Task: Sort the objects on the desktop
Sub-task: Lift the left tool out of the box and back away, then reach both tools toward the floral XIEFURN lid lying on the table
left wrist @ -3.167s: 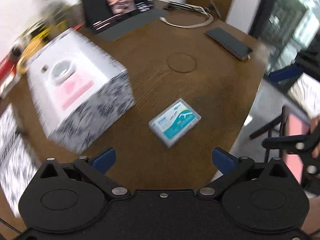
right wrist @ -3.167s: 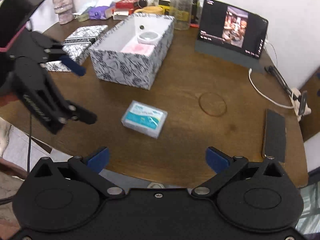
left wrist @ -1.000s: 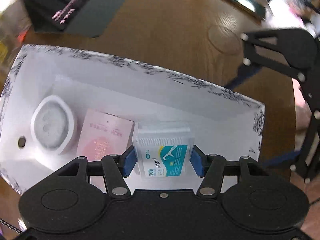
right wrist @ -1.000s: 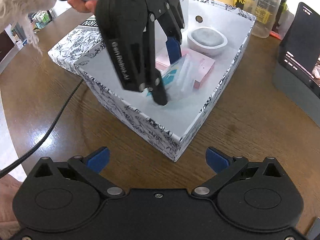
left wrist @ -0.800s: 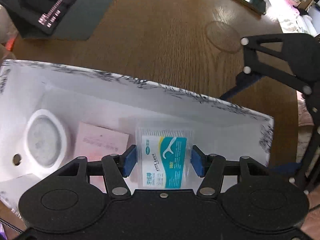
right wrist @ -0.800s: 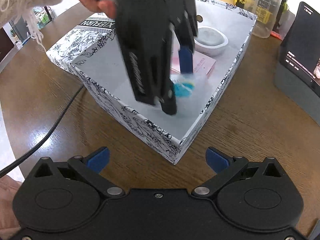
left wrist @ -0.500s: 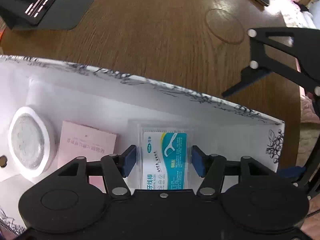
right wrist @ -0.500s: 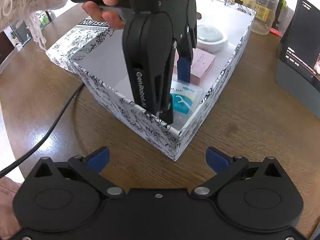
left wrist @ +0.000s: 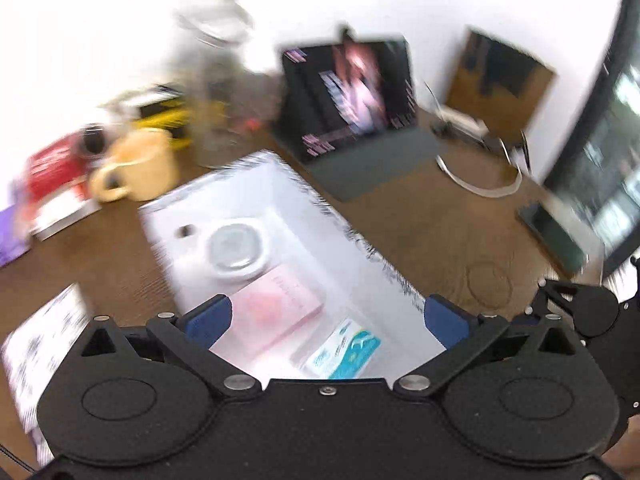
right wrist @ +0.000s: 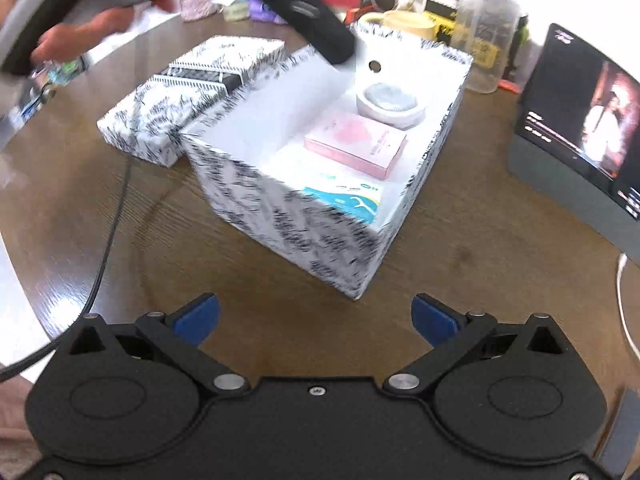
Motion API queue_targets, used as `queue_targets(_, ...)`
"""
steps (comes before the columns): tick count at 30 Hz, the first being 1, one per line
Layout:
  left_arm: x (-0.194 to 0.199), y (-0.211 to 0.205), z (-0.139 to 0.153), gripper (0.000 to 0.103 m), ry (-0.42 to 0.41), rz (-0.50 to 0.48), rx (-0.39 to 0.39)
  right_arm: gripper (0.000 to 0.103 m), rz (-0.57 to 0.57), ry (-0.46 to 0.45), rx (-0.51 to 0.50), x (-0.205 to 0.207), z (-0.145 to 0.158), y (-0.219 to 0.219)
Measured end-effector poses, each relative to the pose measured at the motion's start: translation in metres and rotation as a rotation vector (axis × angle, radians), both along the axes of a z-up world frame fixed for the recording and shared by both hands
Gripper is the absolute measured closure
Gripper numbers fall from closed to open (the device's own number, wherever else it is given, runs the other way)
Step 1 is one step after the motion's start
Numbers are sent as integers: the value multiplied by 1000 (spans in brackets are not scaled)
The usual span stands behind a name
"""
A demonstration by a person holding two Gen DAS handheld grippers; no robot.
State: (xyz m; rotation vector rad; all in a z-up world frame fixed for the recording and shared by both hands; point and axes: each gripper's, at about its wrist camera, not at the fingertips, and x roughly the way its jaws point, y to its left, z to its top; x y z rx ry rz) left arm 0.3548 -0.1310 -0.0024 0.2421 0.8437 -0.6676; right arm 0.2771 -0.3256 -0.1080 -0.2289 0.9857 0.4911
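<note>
The floss pack point(right wrist: 347, 199) lies flat inside the patterned box point(right wrist: 280, 216), just ahead of the right tongs point(right wrist: 314, 316), beside a pink carton point(right wrist: 356, 144). Both the right and left tongs point(left wrist: 326, 318) gape, released and empty, so it rests sorted.

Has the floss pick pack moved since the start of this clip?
Yes. The floss pick pack went from the bare table into the patterned box, beside the pink box; the left gripper is open.
</note>
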Motion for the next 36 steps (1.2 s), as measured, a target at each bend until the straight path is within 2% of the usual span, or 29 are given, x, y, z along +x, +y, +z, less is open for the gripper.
queue_targets(5, -74, 37, -1, 0, -86, 153, -13, 0, -103, -37, 68, -45, 14, 8)
queue_targets(8, -109, 53, -8, 0, -63, 240, -16, 0, -154, -54, 103, -75, 21, 16)
queue_targets(11, -138, 73, -10, 0, -4, 306, -49, 0, -205, -71, 139, -105, 29, 24)
queue_targets(15, -162, 92, -16, 0, 44, 391, -83, 0, -241, -87, 158, -138, 39, 37)
queue_targets(21, -188, 108, -16, 0, 3, 468, -93, 0, -259, -103, 148, -160, 48, 42)
queue_targets(26, -207, 108, -17, 0, -6, 521, -94, 0, -247, -100, 158, -170, 49, 42)
queue_targets(32, -231, 106, -17, 0, 35, 580, -141, 0, -228, -115, 175, -189, 52, 34)
queue_targets(36, -248, 98, -13, 0, 32, 606, -134, 0, -209, -117, 181, -203, 55, 25)
